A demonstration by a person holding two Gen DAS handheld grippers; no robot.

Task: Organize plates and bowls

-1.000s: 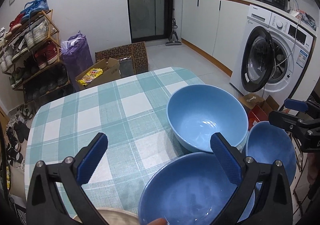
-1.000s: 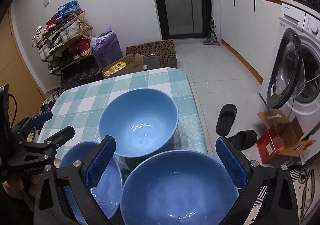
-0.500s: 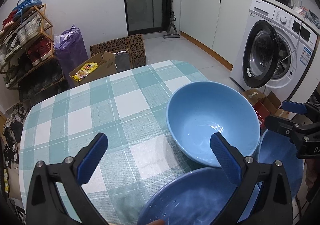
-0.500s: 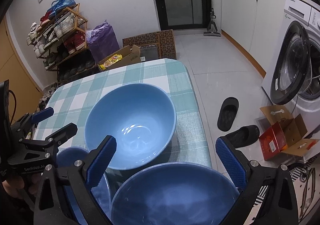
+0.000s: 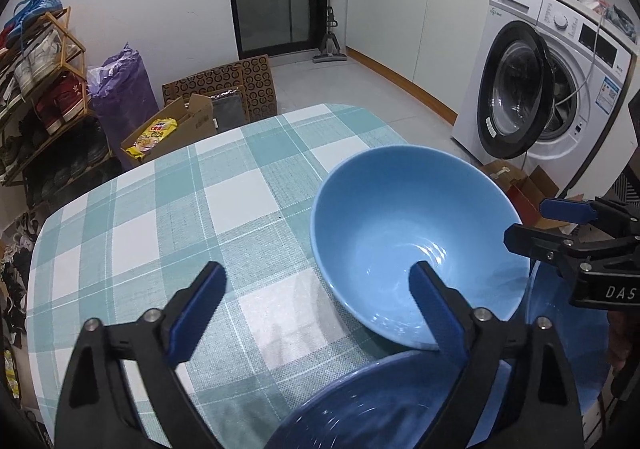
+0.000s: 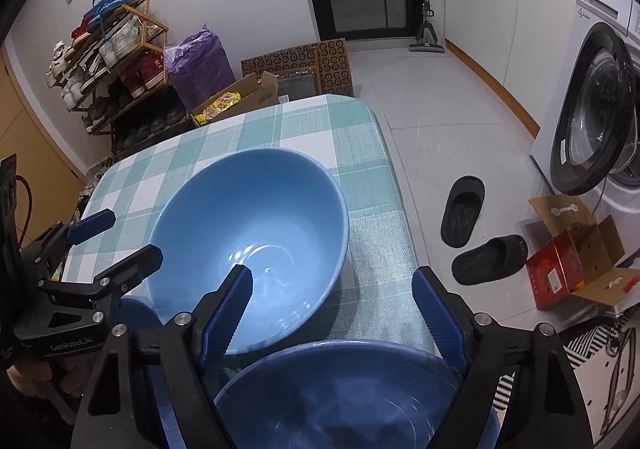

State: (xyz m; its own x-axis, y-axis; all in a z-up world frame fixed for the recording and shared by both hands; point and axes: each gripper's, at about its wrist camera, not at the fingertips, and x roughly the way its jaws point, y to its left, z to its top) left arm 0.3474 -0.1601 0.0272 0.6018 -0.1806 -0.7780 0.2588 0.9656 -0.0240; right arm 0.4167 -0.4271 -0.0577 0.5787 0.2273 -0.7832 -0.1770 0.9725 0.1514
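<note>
Left wrist view: the left gripper [image 5: 316, 313] was found hanging over the checked tablecloth [image 5: 168, 217], its jaws still wide but closing, with nothing pressed between the pads. Its right finger [image 5: 436, 313] was seen in front of the near wall of the large light-blue bowl [image 5: 416, 233]; whether contact had been made could not be told. A darker blue bowl [image 5: 360, 401] was noted low in the frame, just under the gripper.

In the right wrist view, the right gripper [image 6: 332, 309] was likewise recorded as wide and closing, with no object gripped. Its left finger [image 6: 228, 309] was seen against the near rim of the same large bowl, which stood upright on the cloth near the table's right edge. A second darker bowl [image 6: 340, 389] lay directly below the jaws. The rim of a third blue bowl [image 6: 136, 313] was partly hidden behind the left gripper.

The step in hand was judged to be a grasp on a bowl rim, probably so that the bowls could be nested. It is recommended that one pad be placed inside the rim and one outside before closure is completed, and that the wall be clamped squarely. The glazed surface was judged likely to slip under a shallow grip. Care is advised near the table edge, where a pushed bowl could be sent over.
</note>
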